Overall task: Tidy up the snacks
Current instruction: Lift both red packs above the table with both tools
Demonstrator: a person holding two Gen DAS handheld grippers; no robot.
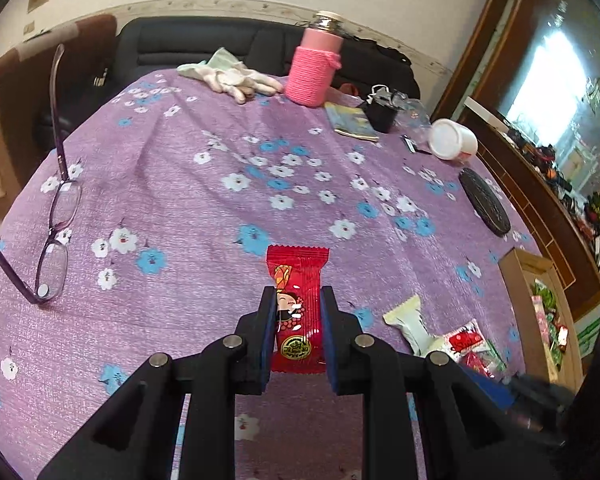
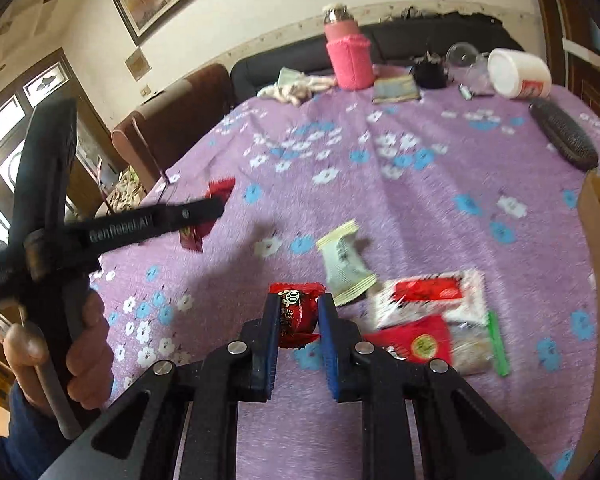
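Gripping red snack packets [image 1: 298, 308], open purple tablecloth [image 1: 204, 216] ahead

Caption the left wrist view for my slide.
Left gripper, jaws shut on a red candy packet, above the purple floral tablecloth.
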